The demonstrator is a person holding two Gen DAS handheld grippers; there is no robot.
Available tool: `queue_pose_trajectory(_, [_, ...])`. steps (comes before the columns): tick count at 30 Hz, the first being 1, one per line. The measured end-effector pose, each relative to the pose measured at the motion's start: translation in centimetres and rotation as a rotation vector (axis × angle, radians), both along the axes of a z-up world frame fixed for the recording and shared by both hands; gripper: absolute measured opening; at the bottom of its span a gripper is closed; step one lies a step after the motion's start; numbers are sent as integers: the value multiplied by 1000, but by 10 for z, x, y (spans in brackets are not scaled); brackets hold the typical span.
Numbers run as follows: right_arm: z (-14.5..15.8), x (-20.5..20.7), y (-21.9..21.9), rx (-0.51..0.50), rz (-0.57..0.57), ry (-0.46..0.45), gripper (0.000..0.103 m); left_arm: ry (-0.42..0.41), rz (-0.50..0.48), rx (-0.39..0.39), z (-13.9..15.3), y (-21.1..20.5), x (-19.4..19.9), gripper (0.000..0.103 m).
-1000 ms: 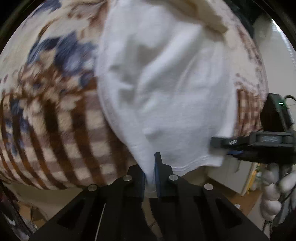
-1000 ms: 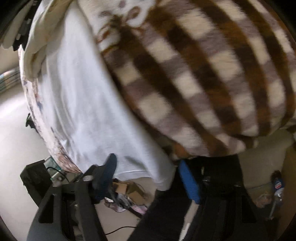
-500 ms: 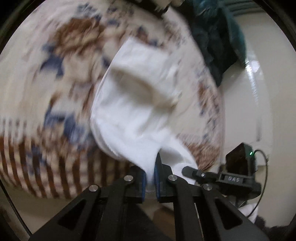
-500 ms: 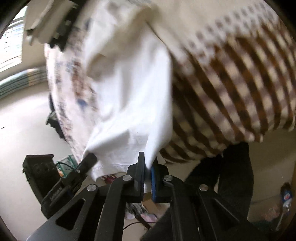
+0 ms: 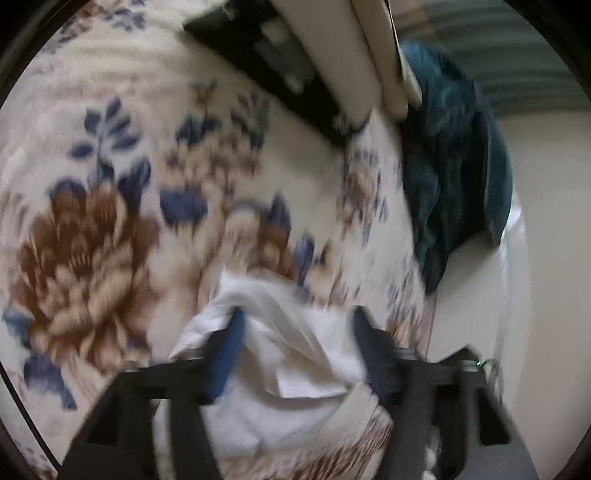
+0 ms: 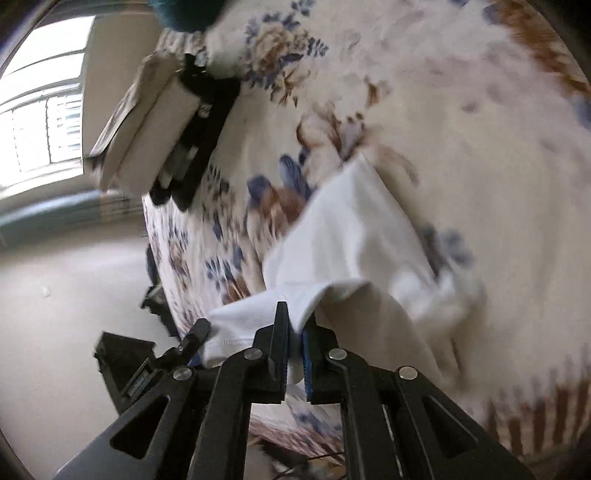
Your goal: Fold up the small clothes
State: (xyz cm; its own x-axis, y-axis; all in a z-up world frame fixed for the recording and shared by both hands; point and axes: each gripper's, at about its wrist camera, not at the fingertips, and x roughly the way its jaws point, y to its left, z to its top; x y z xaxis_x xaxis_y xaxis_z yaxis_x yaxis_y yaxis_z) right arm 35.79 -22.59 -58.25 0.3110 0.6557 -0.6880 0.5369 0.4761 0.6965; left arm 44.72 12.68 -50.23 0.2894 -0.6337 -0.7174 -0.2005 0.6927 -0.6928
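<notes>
While left claw (image 5: 295, 343) gapes, right claw (image 6: 294, 347) pinches garment (image 6: 347, 236).

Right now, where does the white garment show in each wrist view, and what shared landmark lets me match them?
Left wrist: white garment bottom centre, bunched between the open left gripper.
Right wrist: white garment centre, its near fold pinched in the right gripper.
Shared landmark: the teal cloth at the floral blanket's edge.

The right gripper (image 6: 294, 343) pinches the white garment's (image 6: 351, 236) hem over the floral blanket (image 6: 461, 110).
</notes>
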Motion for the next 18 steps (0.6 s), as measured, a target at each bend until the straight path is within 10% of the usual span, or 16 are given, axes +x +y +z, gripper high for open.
queue_pose_trajectory(3, [1,18,-11,-20,28,-17,70,-6,30,65,5,14,5,63])
queue_pose_trajectory(13, [-18,32,-5,-284,274,13,72,109,-276,350,-76,-28,15,61])
queue_pose_trajectory(15, [-30,40,3,-293,288,23,48,71,-301,347,-83,-40,21,44])
queue_pose_trajectory(16, [-35,44,7,-317,299,28,26,38,-314,318,-83,-46,23,6])
queue_pose_trajectory(17, [-37,47,9,-341,305,45,4,27,-315,324,-80,-48,24,7])
queue_pose_trajectory(18, [-37,48,8,-351,288,48,4,1,-309,324,-74,-49,25,6])
